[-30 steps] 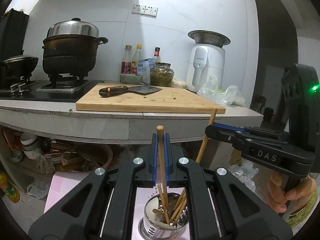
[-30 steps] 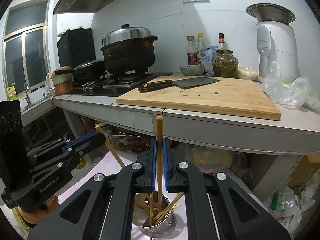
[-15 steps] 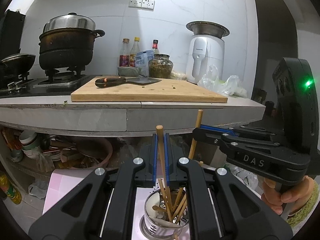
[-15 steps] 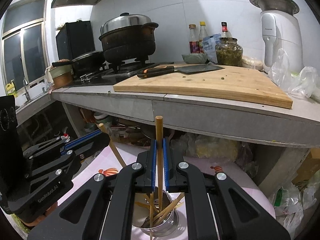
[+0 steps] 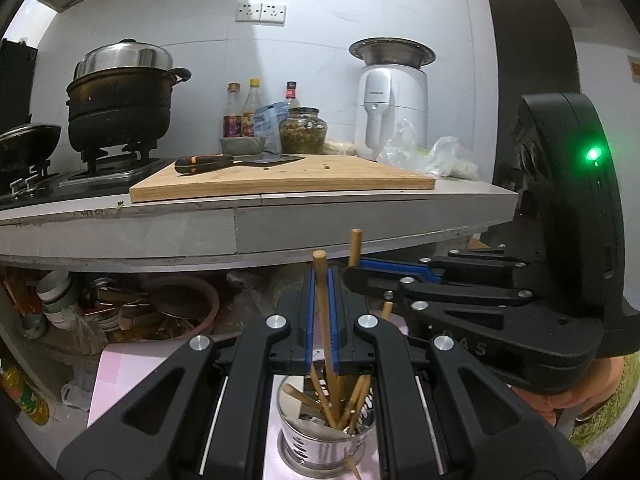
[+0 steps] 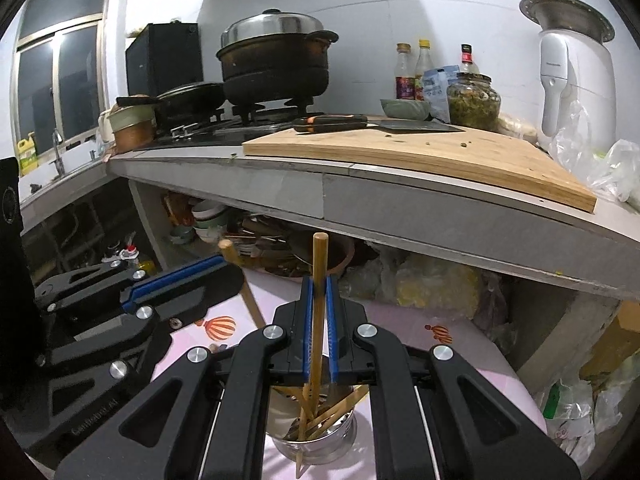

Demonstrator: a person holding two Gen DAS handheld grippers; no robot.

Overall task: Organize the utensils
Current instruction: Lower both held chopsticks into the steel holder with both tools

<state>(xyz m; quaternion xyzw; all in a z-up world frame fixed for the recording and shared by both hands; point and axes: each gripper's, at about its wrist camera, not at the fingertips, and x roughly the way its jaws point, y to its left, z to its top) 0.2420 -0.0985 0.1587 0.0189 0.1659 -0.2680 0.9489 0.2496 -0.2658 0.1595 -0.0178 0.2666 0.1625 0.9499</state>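
A perforated steel utensil cup (image 5: 326,446) (image 6: 316,440) stands on a pink patterned surface (image 6: 408,320), with several wooden chopsticks inside it. My left gripper (image 5: 321,284) is shut on one upright wooden chopstick (image 5: 322,304), whose lower end reaches into the cup. My right gripper (image 6: 319,292) is shut on another chopstick (image 6: 319,280), also dipping into the cup. In the left wrist view the right gripper (image 5: 354,270) comes in from the right with its chopstick (image 5: 355,246). In the right wrist view the left gripper (image 6: 230,270) comes in from the left with its chopstick (image 6: 240,280).
A grey counter edge (image 5: 256,224) juts out above and beyond the cup. It bears a wooden cutting board (image 5: 280,178) with a cleaver (image 5: 236,161), a stacked steamer pot (image 5: 124,96), bottles, a jar and a white appliance (image 5: 390,108). Bowls and clutter (image 5: 132,312) fill the shelf beneath.
Both grippers have sunk with their chopsticks, so the counter now sits higher in both views. The two chopsticks reach deeper into the cup, and the grippers have drawn closer together.
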